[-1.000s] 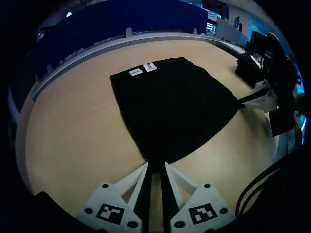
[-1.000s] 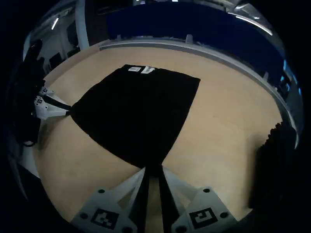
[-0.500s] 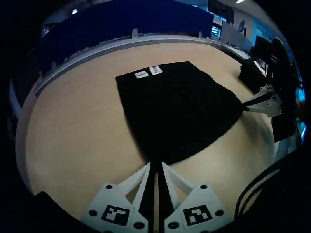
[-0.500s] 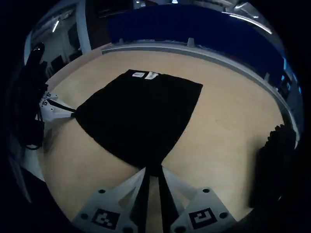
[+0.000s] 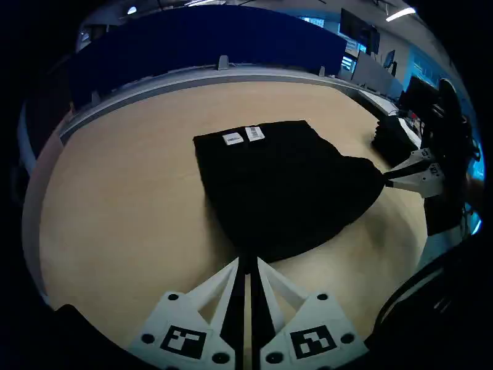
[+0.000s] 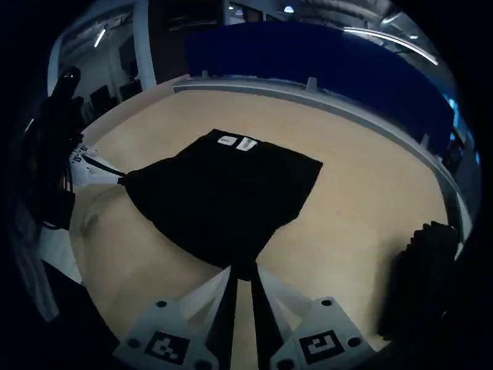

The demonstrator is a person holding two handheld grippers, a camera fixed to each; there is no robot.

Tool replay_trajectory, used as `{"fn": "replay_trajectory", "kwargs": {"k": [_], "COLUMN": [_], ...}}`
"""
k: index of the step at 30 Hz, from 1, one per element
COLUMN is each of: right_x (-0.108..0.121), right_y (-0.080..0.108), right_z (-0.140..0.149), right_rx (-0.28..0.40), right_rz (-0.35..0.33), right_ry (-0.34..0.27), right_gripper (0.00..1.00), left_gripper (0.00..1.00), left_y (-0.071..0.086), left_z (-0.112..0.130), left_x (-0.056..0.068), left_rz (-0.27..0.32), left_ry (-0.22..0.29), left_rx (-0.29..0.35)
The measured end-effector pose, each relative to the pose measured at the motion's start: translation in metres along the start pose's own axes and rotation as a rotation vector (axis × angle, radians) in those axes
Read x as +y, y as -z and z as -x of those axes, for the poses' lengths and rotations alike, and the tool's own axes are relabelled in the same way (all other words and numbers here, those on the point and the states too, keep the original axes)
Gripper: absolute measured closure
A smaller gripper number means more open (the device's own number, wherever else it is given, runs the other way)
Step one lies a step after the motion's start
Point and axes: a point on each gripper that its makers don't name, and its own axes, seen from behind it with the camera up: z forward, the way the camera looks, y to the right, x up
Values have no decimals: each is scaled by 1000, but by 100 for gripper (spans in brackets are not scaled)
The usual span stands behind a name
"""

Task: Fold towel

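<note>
Black cloth towel hangs by its near corners: left gripper and right gripper each pinch one corner tight between closed fingers. Farther off it lies on the light wooden table, with two white labels at its far edge. A blue partition wall stands beyond.

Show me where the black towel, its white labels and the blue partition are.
black towel [image 5: 283,185], left gripper view, middle of the cloth
white labels [image 5: 254,133], left gripper view, on the right label
blue partition [image 6: 320,61], right gripper view, middle of its face
</note>
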Motion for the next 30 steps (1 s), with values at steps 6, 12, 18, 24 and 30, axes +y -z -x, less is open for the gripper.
{"fn": "replay_trajectory", "kwargs": {"k": [6,12,18,24,30], "right_x": [-6,-15,-22,-21,-11], "right_y": [20,37,50,53,52], "right_z": [-2,2,8,6,-12], "right_rx": [0,-12,-20,-21,-4], "right_rz": [-12,-23,-32,-32,-27], "right_ry": [4,16,12,-4,-8], "right_gripper": [85,85,85,85,85], "left_gripper": [95,95,95,94,95], "left_y": [17,32,45,47,46], "left_z": [2,8,12,11,-7], "left_x": [9,21,28,28,21], "left_rz": [23,49,61,57,57], "left_ry": [7,-1,2,26,70], "left_rx": [-11,-26,-27,-25,-5]}}
